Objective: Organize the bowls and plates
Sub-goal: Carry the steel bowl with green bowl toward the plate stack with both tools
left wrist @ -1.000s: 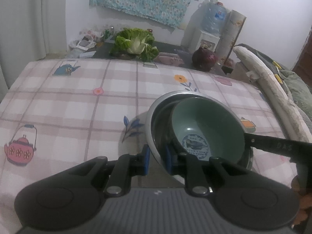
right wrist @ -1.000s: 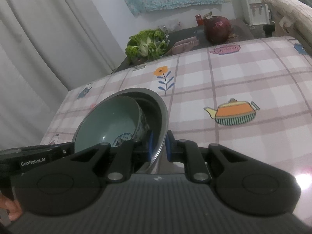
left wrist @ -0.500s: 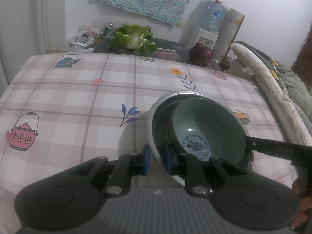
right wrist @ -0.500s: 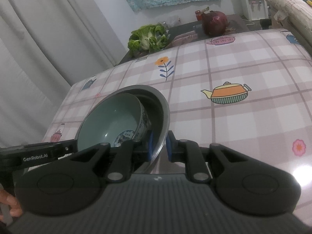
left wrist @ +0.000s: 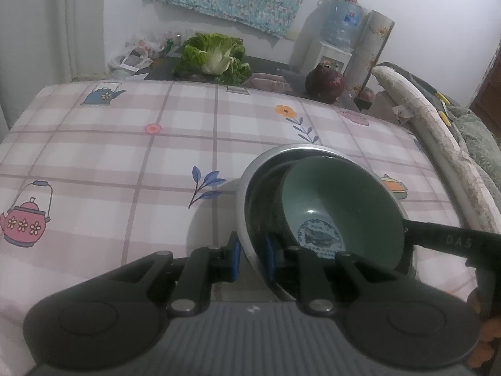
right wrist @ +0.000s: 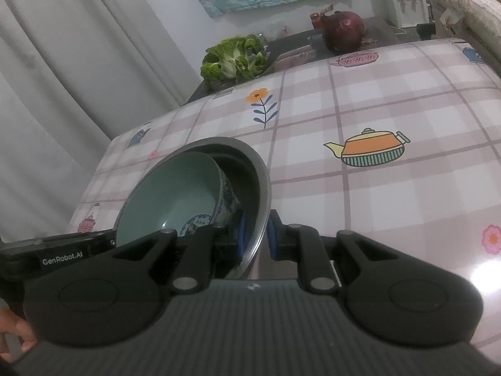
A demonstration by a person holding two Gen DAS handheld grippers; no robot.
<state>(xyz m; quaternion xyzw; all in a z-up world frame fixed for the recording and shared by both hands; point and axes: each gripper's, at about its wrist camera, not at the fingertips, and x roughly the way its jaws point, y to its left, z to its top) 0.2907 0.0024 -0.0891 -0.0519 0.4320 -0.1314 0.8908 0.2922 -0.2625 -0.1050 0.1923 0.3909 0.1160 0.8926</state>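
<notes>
A steel bowl [left wrist: 247, 194] holds a green ceramic bowl [left wrist: 341, 200] with a blue fish print, which leans tilted inside it. My left gripper [left wrist: 252, 252] is shut on the steel bowl's near-left rim, one blue pad inside and one outside. In the right wrist view the steel bowl [right wrist: 263, 181] and green bowl [right wrist: 175, 194] sit at lower left. My right gripper [right wrist: 255, 238] is shut on the opposite side of the steel rim. Each gripper shows in the other's view: the right gripper's finger [left wrist: 444, 241] and the left gripper's body [right wrist: 62, 250]. Whether the steel bowl touches the tablecloth is hidden.
A checked tablecloth [left wrist: 125, 144] with teapot and flower prints covers the table. Beyond its far edge lie a leafy cabbage [left wrist: 216, 56] and a red cabbage [left wrist: 325, 83] on a dark counter. A water dispenser [left wrist: 338, 25] stands behind. A padded rail [left wrist: 438, 131] runs along the right.
Both grippers keep their hold on the steel rim. The tablecloth pattern has slid slightly up and away in both views, so the held bowls have drifted a little toward me.
</notes>
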